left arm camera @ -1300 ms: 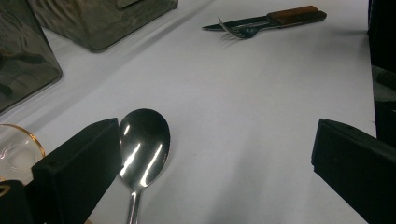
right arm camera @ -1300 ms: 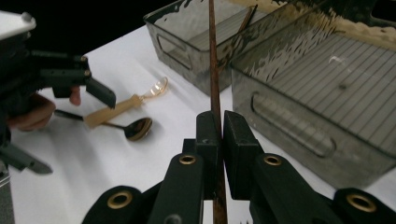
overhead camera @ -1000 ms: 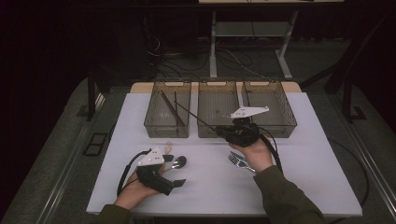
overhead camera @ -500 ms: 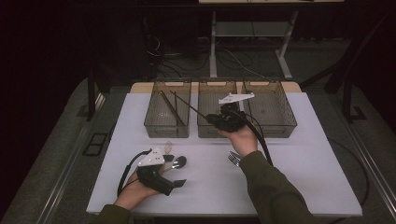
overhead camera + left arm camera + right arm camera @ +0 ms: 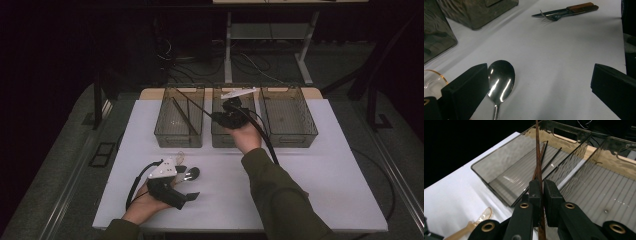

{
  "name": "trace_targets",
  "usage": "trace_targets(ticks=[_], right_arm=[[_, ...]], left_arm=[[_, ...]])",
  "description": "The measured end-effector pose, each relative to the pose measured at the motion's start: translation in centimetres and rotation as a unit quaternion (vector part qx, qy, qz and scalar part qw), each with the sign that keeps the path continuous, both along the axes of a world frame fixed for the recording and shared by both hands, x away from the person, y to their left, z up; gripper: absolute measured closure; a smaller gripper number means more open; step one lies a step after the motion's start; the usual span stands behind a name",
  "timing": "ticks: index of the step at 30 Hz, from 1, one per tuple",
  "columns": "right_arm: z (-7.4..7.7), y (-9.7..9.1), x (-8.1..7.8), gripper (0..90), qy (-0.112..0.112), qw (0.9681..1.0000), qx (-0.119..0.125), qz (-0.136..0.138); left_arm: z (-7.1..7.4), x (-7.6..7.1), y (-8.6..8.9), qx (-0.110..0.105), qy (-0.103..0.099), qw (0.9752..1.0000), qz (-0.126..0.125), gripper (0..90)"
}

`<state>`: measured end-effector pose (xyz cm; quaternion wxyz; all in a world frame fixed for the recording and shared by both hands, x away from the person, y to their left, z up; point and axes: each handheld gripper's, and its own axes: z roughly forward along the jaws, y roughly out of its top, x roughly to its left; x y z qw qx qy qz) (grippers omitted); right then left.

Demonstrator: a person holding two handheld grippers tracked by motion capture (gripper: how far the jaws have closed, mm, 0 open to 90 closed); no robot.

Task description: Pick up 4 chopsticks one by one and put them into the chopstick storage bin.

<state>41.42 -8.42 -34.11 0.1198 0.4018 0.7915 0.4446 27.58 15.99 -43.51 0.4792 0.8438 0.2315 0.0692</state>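
Resting on the white tabletop [image 5: 325, 165] at the near left, the left tongs [image 5: 187, 186] lie in the person's left hand [image 5: 145, 206], jaws spread wide with nothing between them. A steel spoon [image 5: 500, 80] lies just beside one jaw, bowl up; a clear amber spoon [image 5: 431, 81] sits next to it. Farther across, a fork and knife [image 5: 564, 12] with wooden handles lie together. Three smoky clear bins stand in a row at the far side. The left bin [image 5: 165, 120] holds a few dark chopsticks [image 5: 550, 157]. Over the middle bin [image 5: 220, 137] the right tongs [image 5: 541, 190] are clamped on a brown chopstick [image 5: 537, 150], which slants toward the left bin. The right bin [image 5: 300, 120] stands just beside it.
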Motion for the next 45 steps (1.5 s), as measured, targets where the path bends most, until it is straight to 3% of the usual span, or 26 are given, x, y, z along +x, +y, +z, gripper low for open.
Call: trace_targets(ticks=[10, 20, 26, 32, 34, 38, 43, 45], right_arm=[[0.2, 2.2, 2.6, 84.7, 0.005, 0.9998, -0.018, -0.010], [-0.9, 5.3, 5.4, 84.7, 0.031, 0.9979, -0.046, -0.033], [-2.2, 7.2, 6.1, 84.7, 0.047, 0.9972, -0.049, -0.028], [-2.7, 8.1, 6.1, 84.4, 0.047, 0.9974, -0.050, -0.022], [-2.8, 8.1, 6.0, 82.3, 0.046, 0.9975, -0.045, -0.028], [-2.4, 8.2, 5.8, 66.7, 0.035, 0.9985, -0.036, -0.020], [-1.8, 7.8, 5.6, 57.8, 0.030, 0.9989, -0.032, -0.014], [-1.7, 7.5, 5.5, 55.4, 0.031, 0.9993, -0.019, -0.007]], left_arm=[[0.0, 0.3, 0.1, -0.004, -0.001, 1.0000, -0.002, 1.0], [0.2, 0.1, 0.1, -0.010, -0.002, 0.9999, -0.003, 1.0], [0.2, 0.1, 0.1, -0.011, -0.004, 0.9999, -0.004, 1.0], [0.2, 0.1, 0.2, -0.010, -0.004, 0.9999, -0.005, 1.0], [0.2, 0.1, 0.2, -0.010, -0.004, 0.9999, -0.006, 1.0], [0.3, 0.1, 0.2, -0.010, -0.005, 0.9999, -0.005, 1.0], [0.2, 0.1, 0.2, -0.010, -0.002, 0.9999, -0.004, 1.0], [0.2, 0.1, 0.2, -0.009, -0.003, 0.9999, -0.004, 1.0]])
